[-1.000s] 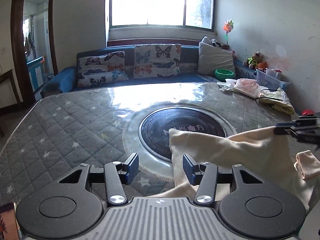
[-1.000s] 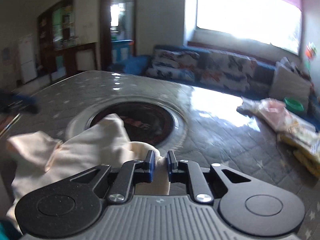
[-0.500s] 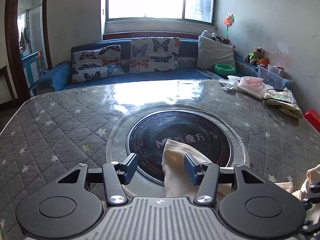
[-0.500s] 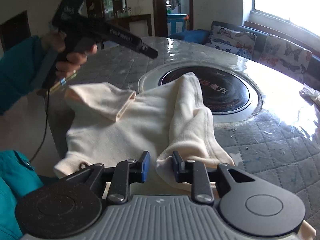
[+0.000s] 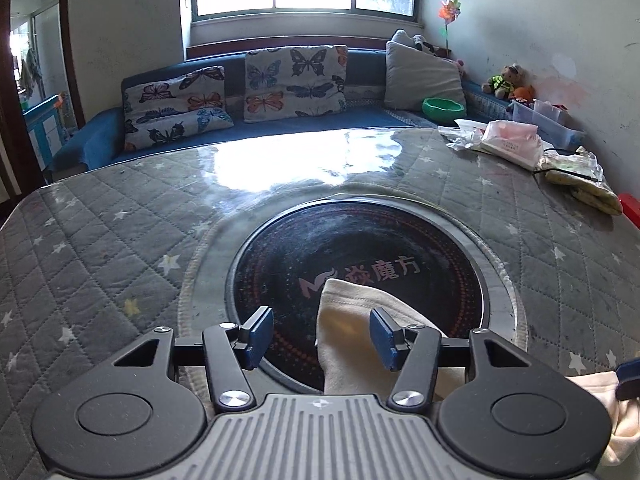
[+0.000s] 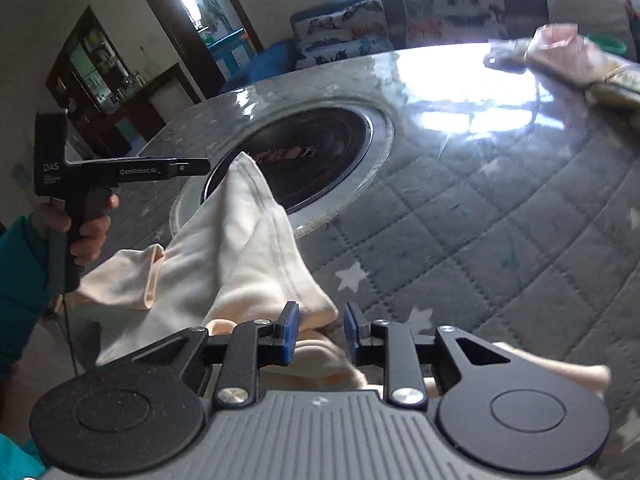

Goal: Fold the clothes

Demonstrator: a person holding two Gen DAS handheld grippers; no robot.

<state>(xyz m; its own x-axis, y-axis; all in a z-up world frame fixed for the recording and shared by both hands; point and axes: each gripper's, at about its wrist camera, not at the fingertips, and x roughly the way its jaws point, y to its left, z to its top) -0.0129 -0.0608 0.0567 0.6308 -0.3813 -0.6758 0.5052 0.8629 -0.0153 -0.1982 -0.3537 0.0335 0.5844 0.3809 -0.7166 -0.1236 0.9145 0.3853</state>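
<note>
A cream garment [image 5: 348, 320] lies in a long fold on the quilted grey table [image 5: 120, 240], its pointed end over the round black cooktop [image 5: 360, 248]. My left gripper [image 5: 322, 338] hangs open just above that end, one finger on each side, gripping nothing. In the right wrist view the garment [image 6: 240, 248] runs from the cooktop [image 6: 312, 144] back to my right gripper [image 6: 320, 334], which is open over the near fold. A short sleeve [image 6: 124, 276] sticks out to the left. A hand [image 6: 92, 228] in a teal sleeve holds the left gripper [image 6: 196, 167].
Plastic bags and packets [image 5: 508, 140] lie at the table's far right, with a yellowish pack [image 5: 584, 188] and something red [image 5: 630, 204] near the edge. Behind the table stands a blue sofa with butterfly cushions [image 5: 292, 76] and a green bowl [image 5: 444, 106].
My right gripper, shut on the garment a second ago, has opened and let it go. The garment has dropped from a raised spread into a narrow fold. The left gripper has stayed open.
</note>
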